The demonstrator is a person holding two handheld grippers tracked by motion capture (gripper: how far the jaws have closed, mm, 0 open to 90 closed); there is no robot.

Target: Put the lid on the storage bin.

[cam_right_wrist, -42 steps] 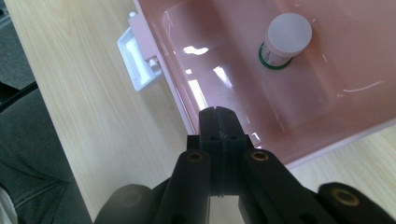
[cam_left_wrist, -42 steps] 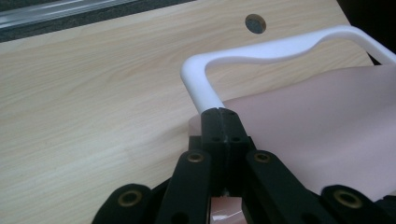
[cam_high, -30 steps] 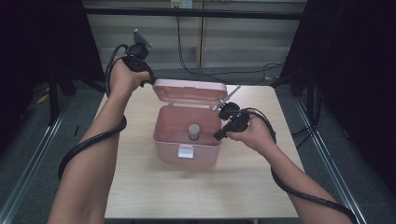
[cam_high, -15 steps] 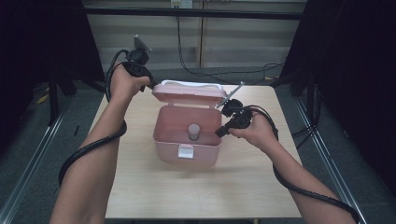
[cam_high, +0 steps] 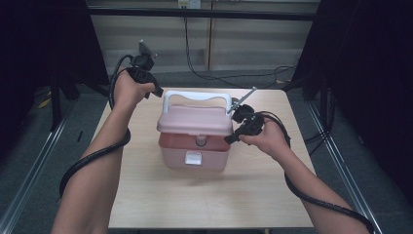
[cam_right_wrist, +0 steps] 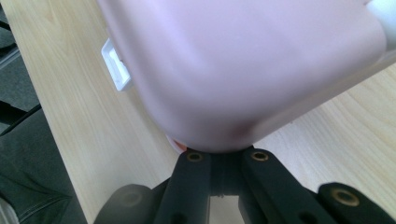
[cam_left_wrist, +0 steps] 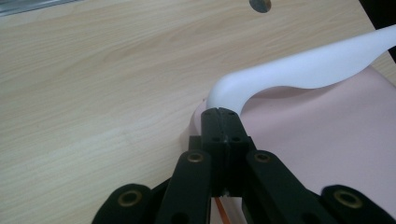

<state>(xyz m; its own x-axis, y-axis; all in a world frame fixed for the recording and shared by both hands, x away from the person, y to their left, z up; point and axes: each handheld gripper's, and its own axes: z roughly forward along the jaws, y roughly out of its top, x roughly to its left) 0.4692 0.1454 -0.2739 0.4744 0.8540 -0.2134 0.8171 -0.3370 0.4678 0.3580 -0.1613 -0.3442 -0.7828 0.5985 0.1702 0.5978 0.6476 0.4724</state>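
Half hidden under the tilted pink lid [cam_high: 195, 120]: inside of the pink box [cam_high: 194, 152], with 1 small cylindrical item [cam_high: 200, 141] too small to identify. Hidden behind the lid's corner in the right gripper view: tips of the right gripper [cam_right_wrist: 219, 151], contact unclear. Blurred at close range there: lid surface and white latch [cam_right_wrist: 116, 65]. Cut off by the left gripper view's right edge: white handle [cam_left_wrist: 299, 70]. Cropped at the top edge: a dark hole [cam_left_wrist: 260, 4] in the table [cam_left_wrist: 93, 70].

Lid [cam_high: 195, 119] of the pink box [cam_high: 194, 155] has swung down from wide open to nearly closed. White handle [cam_high: 196, 97] now stands up. Left gripper [cam_high: 155, 90] came forward with it.
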